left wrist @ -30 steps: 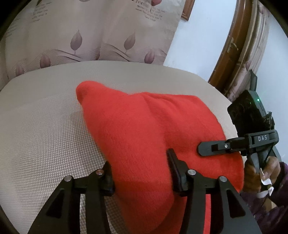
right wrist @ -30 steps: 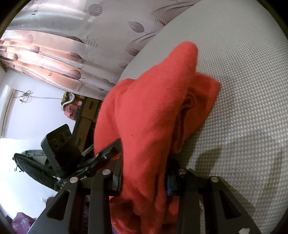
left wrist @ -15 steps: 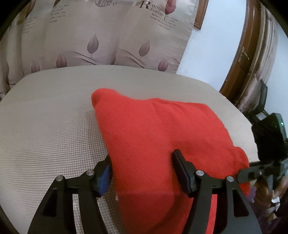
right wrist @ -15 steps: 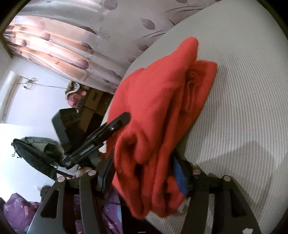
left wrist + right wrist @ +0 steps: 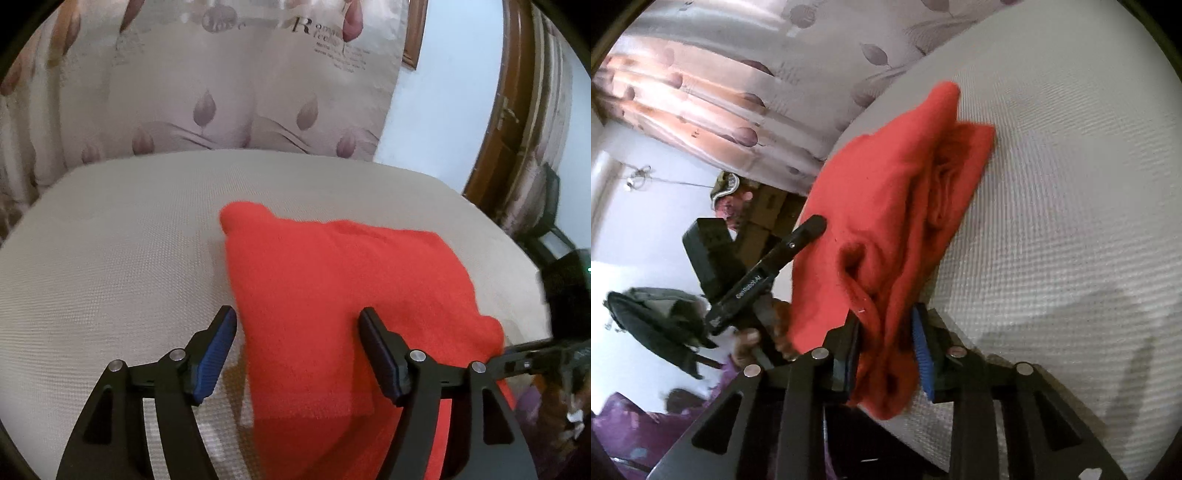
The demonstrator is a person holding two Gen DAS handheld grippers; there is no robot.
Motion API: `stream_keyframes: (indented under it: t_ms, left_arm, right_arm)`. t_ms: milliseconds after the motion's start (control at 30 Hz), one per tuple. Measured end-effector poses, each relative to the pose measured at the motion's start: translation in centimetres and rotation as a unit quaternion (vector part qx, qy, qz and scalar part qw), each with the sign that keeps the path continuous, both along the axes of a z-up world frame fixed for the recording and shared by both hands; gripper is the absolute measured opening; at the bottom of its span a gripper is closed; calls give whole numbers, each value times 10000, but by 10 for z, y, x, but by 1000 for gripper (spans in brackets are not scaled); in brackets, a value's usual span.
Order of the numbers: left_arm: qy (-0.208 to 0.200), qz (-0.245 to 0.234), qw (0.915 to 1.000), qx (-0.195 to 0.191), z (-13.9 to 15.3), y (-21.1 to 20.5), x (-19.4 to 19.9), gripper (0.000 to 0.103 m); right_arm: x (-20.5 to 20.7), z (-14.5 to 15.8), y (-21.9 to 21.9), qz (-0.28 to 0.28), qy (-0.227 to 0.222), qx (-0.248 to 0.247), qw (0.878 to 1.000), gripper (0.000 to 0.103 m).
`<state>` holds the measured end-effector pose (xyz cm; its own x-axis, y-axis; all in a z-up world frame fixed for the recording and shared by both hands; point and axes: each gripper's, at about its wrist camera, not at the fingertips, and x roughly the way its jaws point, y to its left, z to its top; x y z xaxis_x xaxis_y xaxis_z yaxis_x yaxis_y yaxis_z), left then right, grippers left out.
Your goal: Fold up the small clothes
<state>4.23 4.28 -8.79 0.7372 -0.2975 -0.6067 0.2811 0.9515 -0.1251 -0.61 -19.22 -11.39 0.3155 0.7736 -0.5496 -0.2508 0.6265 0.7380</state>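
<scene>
A red fleece garment (image 5: 332, 295) lies folded on the beige textured surface (image 5: 110, 258), its near edge hanging over the front. My left gripper (image 5: 297, 339) is open, its blue-padded jaws standing apart on either side of the cloth's near part. In the right wrist view the same garment (image 5: 886, 206) is bunched, and my right gripper (image 5: 886, 347) has its jaws close around a hanging fold of it. The left gripper's finger (image 5: 798, 240) shows there at the cloth's left edge.
A leaf-patterned curtain (image 5: 221, 92) hangs behind the surface. A wooden door frame (image 5: 498, 110) stands at the right. In the right wrist view the surface's edge (image 5: 886, 88) runs diagonally, with clutter and a dark bag (image 5: 653, 317) beyond it.
My left gripper has opened and let go of the cloth, drawing back a little. The garment has settled lower onto the surface. My right gripper keeps its hold on the fold.
</scene>
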Motion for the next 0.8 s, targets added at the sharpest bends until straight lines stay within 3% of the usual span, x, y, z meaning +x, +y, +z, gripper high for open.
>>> stream_keyframes:
  t_ms: [100,200,333,400,500,600,800]
  left_arm:
    - [-210,202,9993,237,8,-3,-4,83]
    - [-533,400,9967,469,19,-8,-12,88]
    - [-1009,725,9900,674,38,-12,-27,96]
    - [-1229,951,9853,710,47,-10,-34,103]
    - [-1645,1139,9781,575,65,-9,-50,103]
    - [-2069,1494,9652,571,81,-10,-66,103]
    - [-2028,1376,9671,677,93,-19,-74,103]
  right_arm:
    - [-10,29,16,21,-720,-657,9952,29]
    - [-21,59,32,-73,-1337,-1071,9852,35]
    - [-37,89,46,-487,-2026,-1430,9675,70]
    - [-48,99,44,-874,-2345,-1527,9561,77]
    - [-58,106,50,-1141,-2605,-1732,9429,84]
    - [-67,105,48,-1199,-2695,-1802,9383,87]
    - [-73,110,46,-1162,-2761,-1744,9380,91]
